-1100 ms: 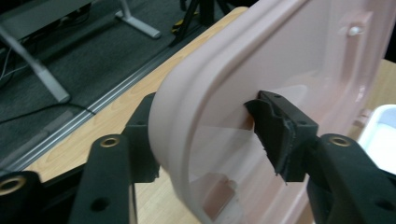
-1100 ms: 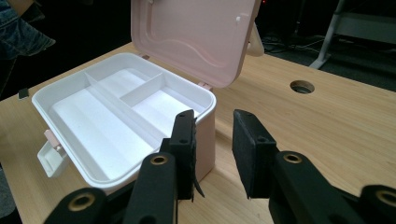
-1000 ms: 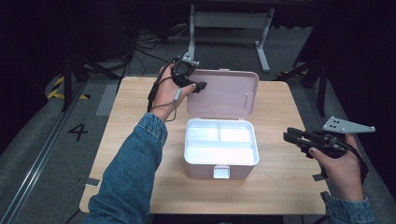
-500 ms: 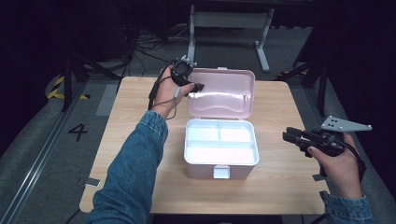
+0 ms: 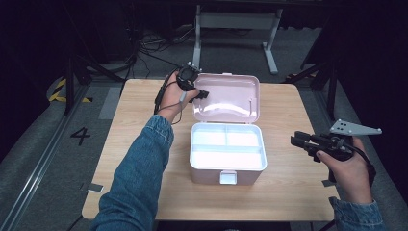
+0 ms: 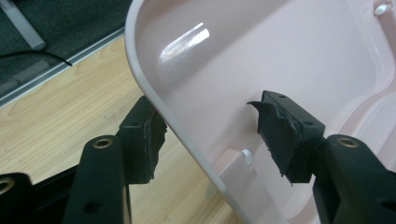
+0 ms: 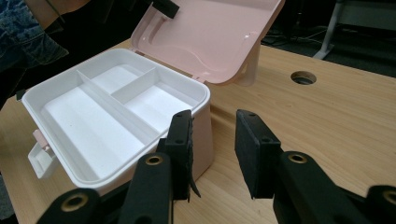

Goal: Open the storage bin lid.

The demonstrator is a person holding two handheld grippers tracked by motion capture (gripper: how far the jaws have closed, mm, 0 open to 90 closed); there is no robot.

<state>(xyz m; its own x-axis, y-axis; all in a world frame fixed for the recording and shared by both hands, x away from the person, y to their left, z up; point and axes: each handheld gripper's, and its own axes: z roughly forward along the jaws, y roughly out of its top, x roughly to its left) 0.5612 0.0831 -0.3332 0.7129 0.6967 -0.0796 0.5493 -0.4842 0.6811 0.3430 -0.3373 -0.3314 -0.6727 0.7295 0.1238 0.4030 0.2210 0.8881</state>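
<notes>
Left gripper view, left gripper parted astride lid rim

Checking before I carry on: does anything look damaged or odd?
Yes: the rubber pads of the left gripper look torn and ragged at their edges. They straddle the rim of the open pink lid.
</notes>
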